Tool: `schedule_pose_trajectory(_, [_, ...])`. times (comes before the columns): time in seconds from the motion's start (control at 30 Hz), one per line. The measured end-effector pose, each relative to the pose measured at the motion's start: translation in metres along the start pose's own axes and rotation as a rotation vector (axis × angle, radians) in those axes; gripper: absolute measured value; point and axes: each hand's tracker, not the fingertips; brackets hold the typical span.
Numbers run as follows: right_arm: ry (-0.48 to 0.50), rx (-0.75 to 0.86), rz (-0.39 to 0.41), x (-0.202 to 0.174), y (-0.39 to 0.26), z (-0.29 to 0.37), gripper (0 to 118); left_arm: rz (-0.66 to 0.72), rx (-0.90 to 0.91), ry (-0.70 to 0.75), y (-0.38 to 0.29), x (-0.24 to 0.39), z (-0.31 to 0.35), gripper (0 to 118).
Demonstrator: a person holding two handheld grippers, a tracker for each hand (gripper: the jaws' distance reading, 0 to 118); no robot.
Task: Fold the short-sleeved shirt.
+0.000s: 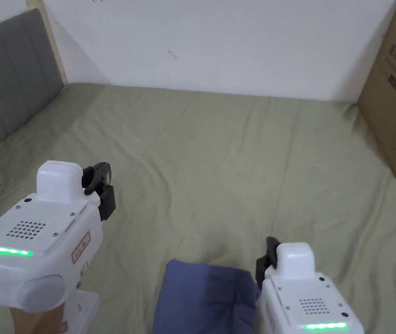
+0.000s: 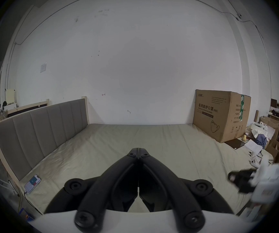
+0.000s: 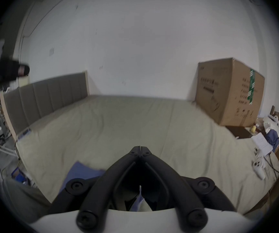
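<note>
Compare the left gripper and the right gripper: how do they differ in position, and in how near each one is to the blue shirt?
In the head view the left gripper is held up over bare green sheet, away from the blue shirt. The right gripper sits lower and nearer the person, at the shirt's right edge; whether it touches the cloth I cannot tell. In their own views both have their jaws closed with nothing between them.

The bed [image 1: 218,143] is covered in a matt, olive-green cloth sheet with soft creases, and the folded shirt [image 1: 205,295] on it is a matt blue woven cloth. The left gripper [image 2: 138,150] and right gripper [image 3: 140,148] have smooth white plastic housings and matt black plastic jaws. The headboard [image 1: 10,82] is padded grey fabric in stitched panels, and the box [image 1: 394,95] is plain brown corrugated cardboard.
</note>
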Motion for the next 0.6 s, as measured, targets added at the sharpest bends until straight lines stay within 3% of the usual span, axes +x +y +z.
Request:
schedule_pose_trajectory(0.13, [0.051, -0.112, -0.004, -0.021, -0.041, -0.024, 0, 0.028, -0.046, -0.005, -0.013, -0.009, -0.002, 0])
schedule_pose_trajectory(0.37, [0.042, -0.362, 0.019, -0.039, -0.108, -0.064, 0, 0.165, -0.196, -0.042, -0.052, -0.023, -0.016, 0])
schedule_pose_trajectory(0.47, [0.02, -0.321, 0.004, -0.038, -0.11, -0.068, 0, 0.245, -0.297, -0.066, -0.072, -0.028, -0.027, 1])
schedule_pose_trajectory(0.53, [0.026, -0.341, 0.01, -0.037, -0.106, -0.071, 0, 0.347, -0.396, -0.106, -0.089, -0.032, -0.038, 10])
schedule_pose_trajectory(0.57, [0.028, -0.34, 0.016, -0.037, -0.107, -0.068, 0, 0.424, -0.453, -0.124, -0.1, -0.034, -0.045, 23])
schedule_pose_trajectory(0.6, [0.032, -0.336, 0.016, -0.035, -0.108, -0.067, 0, 0.498, -0.527, -0.143, -0.112, -0.036, -0.053, 52])
